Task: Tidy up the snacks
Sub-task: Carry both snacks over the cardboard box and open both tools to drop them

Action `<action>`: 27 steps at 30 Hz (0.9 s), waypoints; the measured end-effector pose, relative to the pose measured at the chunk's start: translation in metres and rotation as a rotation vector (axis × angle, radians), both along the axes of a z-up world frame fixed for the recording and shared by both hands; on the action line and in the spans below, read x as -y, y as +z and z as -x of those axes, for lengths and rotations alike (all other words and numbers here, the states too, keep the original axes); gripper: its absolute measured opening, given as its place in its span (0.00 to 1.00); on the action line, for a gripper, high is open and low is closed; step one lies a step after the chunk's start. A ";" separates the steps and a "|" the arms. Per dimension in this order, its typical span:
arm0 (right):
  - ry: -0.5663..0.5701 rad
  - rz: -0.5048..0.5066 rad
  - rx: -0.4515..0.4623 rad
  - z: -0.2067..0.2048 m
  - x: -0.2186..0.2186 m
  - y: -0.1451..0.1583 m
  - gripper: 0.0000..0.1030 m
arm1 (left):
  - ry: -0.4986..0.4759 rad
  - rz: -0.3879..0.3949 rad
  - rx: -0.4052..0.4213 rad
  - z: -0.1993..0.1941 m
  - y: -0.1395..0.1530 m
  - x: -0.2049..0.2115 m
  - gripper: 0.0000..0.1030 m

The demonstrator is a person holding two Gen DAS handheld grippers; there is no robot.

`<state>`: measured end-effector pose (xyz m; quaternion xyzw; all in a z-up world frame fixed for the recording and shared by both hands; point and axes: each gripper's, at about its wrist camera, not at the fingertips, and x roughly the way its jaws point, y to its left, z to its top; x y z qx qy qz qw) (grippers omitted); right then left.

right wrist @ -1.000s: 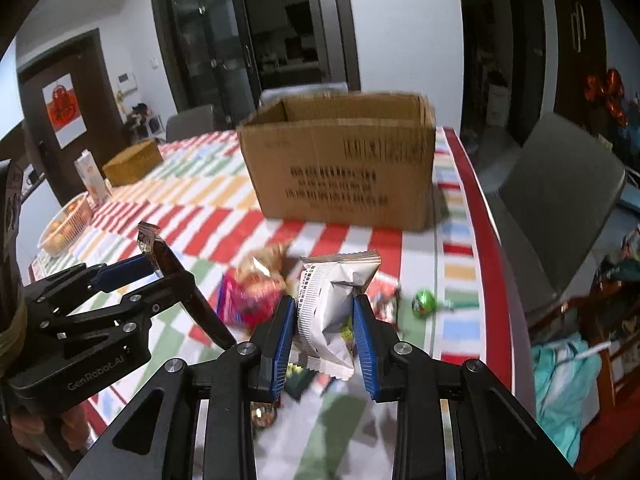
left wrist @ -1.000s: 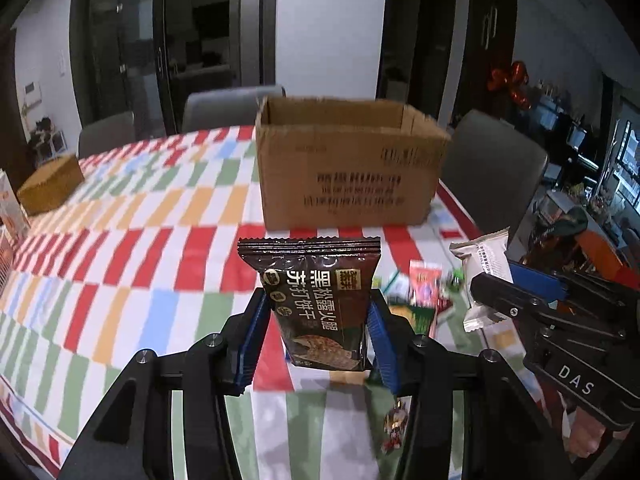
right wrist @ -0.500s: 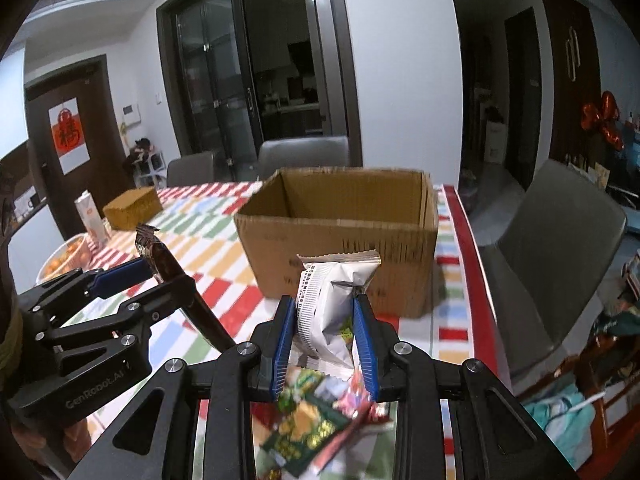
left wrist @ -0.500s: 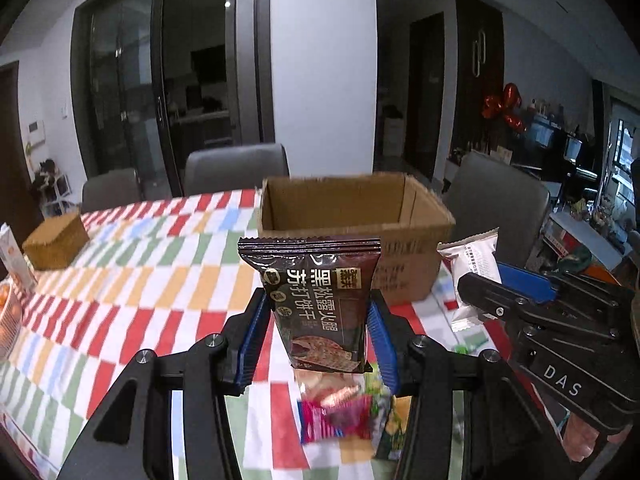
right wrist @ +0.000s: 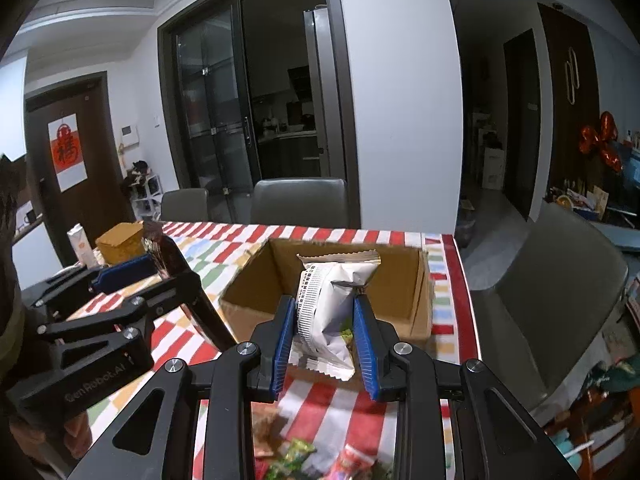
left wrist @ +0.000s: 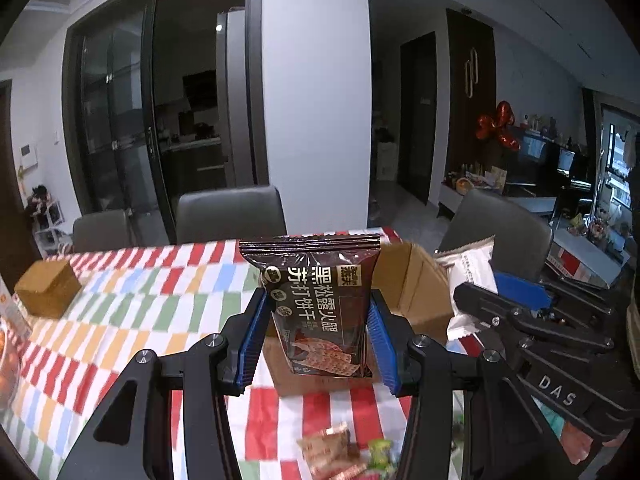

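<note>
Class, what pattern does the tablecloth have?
Red, green, orange, blue and white checks on the tablecloth; clearest from the left wrist.

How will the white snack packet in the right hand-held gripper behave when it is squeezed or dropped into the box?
The white packet looks puffy and creased, so it probably yields and feels light. Its glossy film may slip between the pads of the right hand-held gripper. Dropped into the cardboard box, it would likely flop, not roll.

dark brown packet point(left wrist: 316, 308), white packet point(right wrist: 334, 312), checked tablecloth point(left wrist: 132, 308).

Left gripper point(left wrist: 316, 336) and right gripper point(right wrist: 326, 338): black angular frames, ribbed blue pads, silver screws; side lettering "GenRobot.AI" on the left, "DAS" on the right.
</note>
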<state>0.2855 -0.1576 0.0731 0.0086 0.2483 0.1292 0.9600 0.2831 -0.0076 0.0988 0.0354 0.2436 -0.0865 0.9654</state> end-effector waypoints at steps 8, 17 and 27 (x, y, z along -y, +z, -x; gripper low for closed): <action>-0.012 0.013 0.005 -0.035 -0.001 0.012 0.30 | -0.023 -0.009 0.009 -0.046 0.015 0.007 0.47; -0.037 0.039 -0.042 -0.072 0.006 0.007 0.30 | -0.052 -0.014 -0.109 -0.107 -0.001 0.017 0.47; -0.069 0.057 -0.101 -0.087 0.010 -0.002 0.45 | 0.012 -0.049 -0.154 -0.090 -0.014 0.008 0.73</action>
